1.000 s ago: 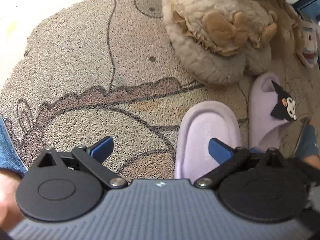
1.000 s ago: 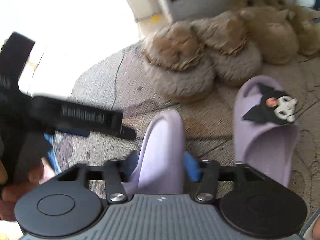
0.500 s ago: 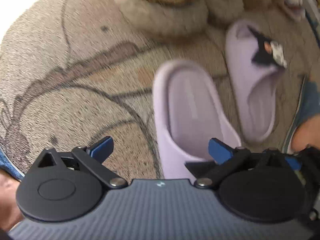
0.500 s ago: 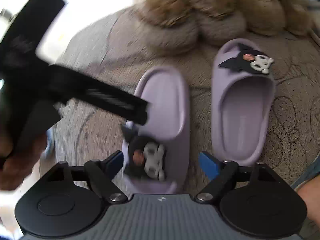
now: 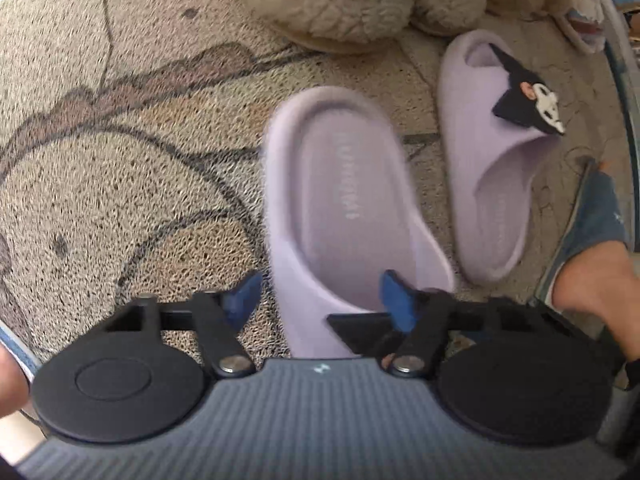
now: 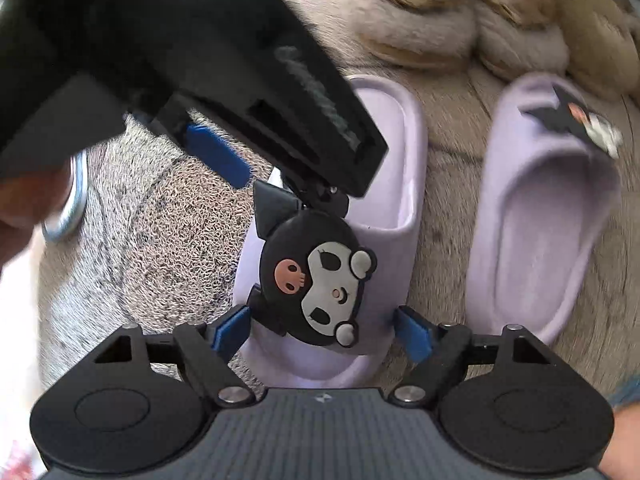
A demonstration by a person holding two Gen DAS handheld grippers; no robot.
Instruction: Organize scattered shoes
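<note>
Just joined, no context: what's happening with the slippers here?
A person with a gripper in each hand is sorting shoes on a patterned mat. Both grippers are closing around the same lilac slipper: the left gripper and the right gripper, which is at its cartoon charm. Its mate lies alongside, pointing the opposite way, near fluffy beige slippers.

black two-finger grippers (image 5: 320,296) with blue pads (image 6: 412,330), round black discs, silver screws, ribbed grey housing

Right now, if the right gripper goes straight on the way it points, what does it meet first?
Most likely the nearer lilac slipper: the right gripper straddles its strap with the cartoon charm, jaws closing.
</note>
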